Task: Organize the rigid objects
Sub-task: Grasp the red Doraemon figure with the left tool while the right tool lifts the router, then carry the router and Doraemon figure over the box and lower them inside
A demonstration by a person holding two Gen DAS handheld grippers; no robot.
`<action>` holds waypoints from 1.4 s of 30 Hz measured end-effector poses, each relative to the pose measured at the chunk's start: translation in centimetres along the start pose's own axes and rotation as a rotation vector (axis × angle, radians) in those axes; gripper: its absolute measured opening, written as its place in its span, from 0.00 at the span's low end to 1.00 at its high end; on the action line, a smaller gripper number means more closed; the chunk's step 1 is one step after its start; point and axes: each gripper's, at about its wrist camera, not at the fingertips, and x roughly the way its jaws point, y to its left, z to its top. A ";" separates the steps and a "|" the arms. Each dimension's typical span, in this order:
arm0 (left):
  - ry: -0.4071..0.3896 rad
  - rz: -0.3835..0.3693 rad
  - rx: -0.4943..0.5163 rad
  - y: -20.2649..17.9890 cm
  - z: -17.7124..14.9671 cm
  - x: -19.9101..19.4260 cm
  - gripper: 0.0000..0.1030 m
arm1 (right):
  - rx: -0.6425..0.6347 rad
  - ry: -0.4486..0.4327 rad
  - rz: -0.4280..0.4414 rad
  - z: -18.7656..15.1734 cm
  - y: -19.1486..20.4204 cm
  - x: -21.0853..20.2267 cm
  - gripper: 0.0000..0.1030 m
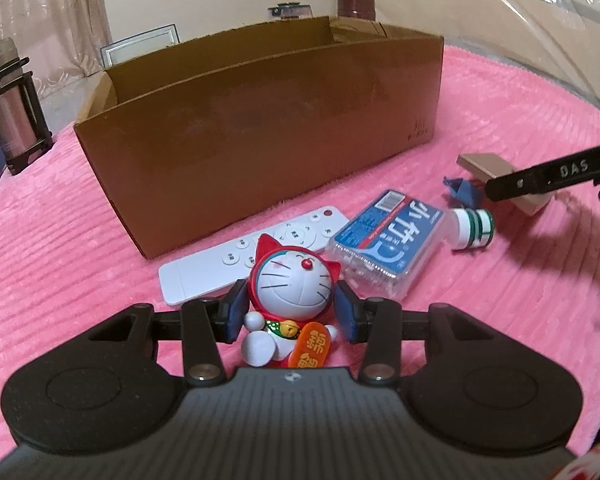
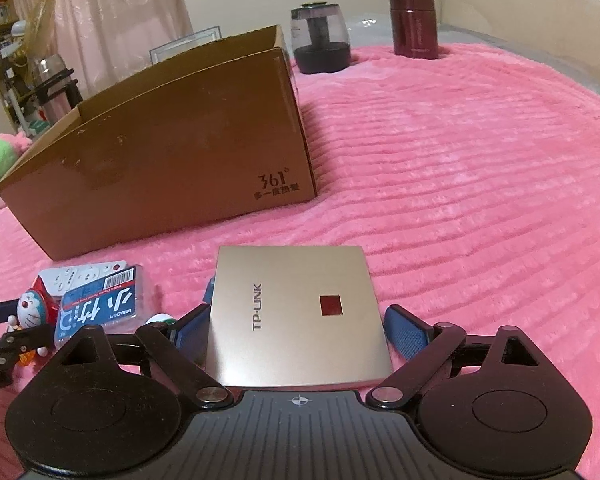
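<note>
A red and white cat figurine [image 1: 296,280] lies on the pink blanket with my left gripper [image 1: 291,312] shut on its head, one blue pad on each side. The figurine [image 2: 30,308] also shows at the left edge of the right wrist view. A flat gold TP-LINK box [image 2: 296,312] rests on the blanket between the wide jaws of my right gripper [image 2: 298,330]. Its left pad sits by the box's edge and a thin gap shows at the right pad. An open cardboard box [image 1: 260,128] stands just behind the objects.
A white remote [image 1: 204,276], a clear blue-labelled case [image 1: 384,236], a white and green roll [image 1: 474,228] and a blue paper piece [image 1: 462,192] lie by the cardboard box. A steel thermos [image 1: 8,100], a glass jar [image 2: 320,36] and a dark red flask [image 2: 414,20] stand farther back.
</note>
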 end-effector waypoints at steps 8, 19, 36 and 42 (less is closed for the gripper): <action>-0.022 0.002 -0.031 -0.3 0.5 -1.0 0.39 | -0.047 -0.037 0.001 -0.4 0.0 -0.6 0.83; -0.069 -0.009 -0.085 -0.2 2.5 -2.8 0.39 | -0.140 -0.156 -0.024 -0.5 0.4 -3.2 0.82; -0.138 -0.013 -0.028 2.0 10.5 -6.8 0.39 | -0.288 -0.285 0.093 8.2 2.6 -7.2 0.82; -0.137 -0.007 0.065 3.2 14.4 -6.8 0.39 | -0.434 -0.270 0.162 13.1 4.6 -6.3 0.82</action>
